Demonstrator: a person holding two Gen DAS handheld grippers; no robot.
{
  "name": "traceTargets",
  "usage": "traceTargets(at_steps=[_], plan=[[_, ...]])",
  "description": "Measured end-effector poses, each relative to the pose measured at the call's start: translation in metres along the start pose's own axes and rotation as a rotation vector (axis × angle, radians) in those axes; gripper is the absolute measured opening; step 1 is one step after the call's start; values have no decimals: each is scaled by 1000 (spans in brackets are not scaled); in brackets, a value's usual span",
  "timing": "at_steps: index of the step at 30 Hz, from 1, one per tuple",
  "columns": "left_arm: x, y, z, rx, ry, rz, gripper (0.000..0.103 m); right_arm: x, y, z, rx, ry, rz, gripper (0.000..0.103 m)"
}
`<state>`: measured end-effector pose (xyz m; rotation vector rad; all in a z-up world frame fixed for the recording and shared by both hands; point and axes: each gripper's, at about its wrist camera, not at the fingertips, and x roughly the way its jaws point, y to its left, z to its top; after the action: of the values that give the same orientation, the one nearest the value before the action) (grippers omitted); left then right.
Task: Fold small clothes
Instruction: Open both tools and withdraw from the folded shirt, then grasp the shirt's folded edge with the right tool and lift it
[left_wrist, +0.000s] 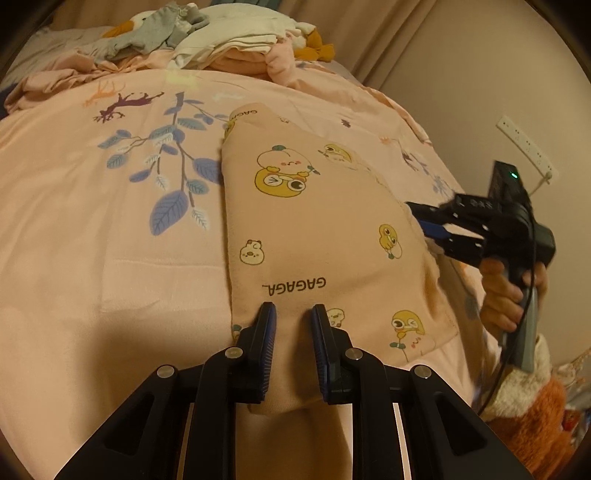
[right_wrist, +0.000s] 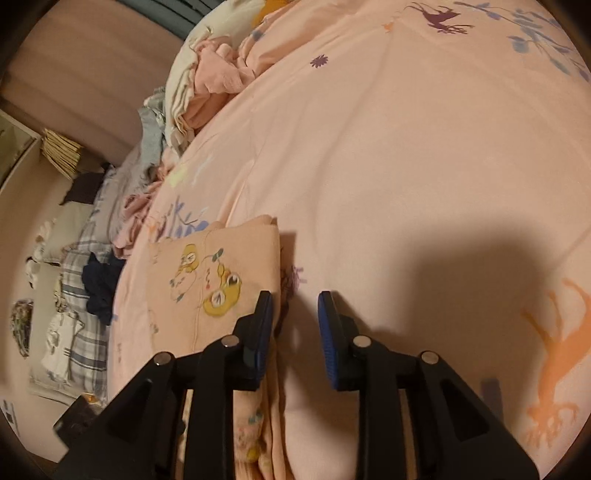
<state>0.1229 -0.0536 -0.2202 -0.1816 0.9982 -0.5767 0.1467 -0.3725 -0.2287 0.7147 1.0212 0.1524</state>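
Left gripper (left_wrist: 289, 314) clamps the peach cartoon-print cotton garment (left_wrist: 317, 221); at three o'clock, right gripper (right_wrist: 295, 306) stands parted, empty, on the pink floral bedspread (left_wrist: 110, 240).

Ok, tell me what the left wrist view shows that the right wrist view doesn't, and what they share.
Only the left wrist view shows the right gripper from outside, held in a hand at the garment's edge, the left gripper with fabric bunched between its fingers, a wall power strip, and the GAGAGA print. Only the right wrist view shows a plaid blanket, a dark garment and stacked books. Both show the peach cartoon-print garment on the pink bedsheet and the clothes pile.
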Motion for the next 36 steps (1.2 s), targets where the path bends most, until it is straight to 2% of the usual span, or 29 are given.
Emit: traceTargets(at_steps=[2, 4, 8, 10, 11, 12, 14, 19, 22, 24, 26, 28, 30, 31, 36], plan=[[0, -3, -2, 12, -7, 11, 20, -9, -2, -4, -23, -22, 1, 27], [0, -6, -2, 34, -14, 31, 20, -8, -1, -9, -33, 12, 15, 37], [-3, -7, -3, 43, -19, 35, 20, -9, 3, -19, -79, 61, 39, 45], [-6, -7, -2, 39, -20, 29, 26, -13, 3, -23, -96, 60, 43, 58], [-6, -7, -2, 36, -20, 19, 35, -13, 2, -23, -88, 56, 48, 61], [-8, -8, -3, 29, -24, -3, 46, -14, 0, -23, -73, 53, 58, 62], [-11, -9, -4, 21, -39, -7, 57, -13, -5, -22, -46, 61, 82, 62], [-18, -16, -7, 41, -85, 89, 65, -18, -9, -24, -34, 67, 114, 70], [-21, -9, -4, -5, -76, 30, 68, -22, -7, -27, -51, 71, 116, 73], [-27, -3, -2, -50, -75, -30, 76, -24, -5, -28, -64, 75, 116, 76], [-32, 4, 4, -82, -90, -65, 77, -26, -2, -31, -86, 84, 123, 77], [-38, 11, 10, -122, -110, -84, 80, -27, 2, -34, -118, 105, 139, 84], [-40, 22, 19, -174, -124, -106, 95, -27, 6, -38, -152, 127, 166, 89], [-38, 27, 25, -191, -119, -132, 98, -27, 8, -40, -172, 141, 182, 89], [-3, 49, 47, -313, 10, -247, 99, -15, 10, -37, -172, 185, 219, 90]])
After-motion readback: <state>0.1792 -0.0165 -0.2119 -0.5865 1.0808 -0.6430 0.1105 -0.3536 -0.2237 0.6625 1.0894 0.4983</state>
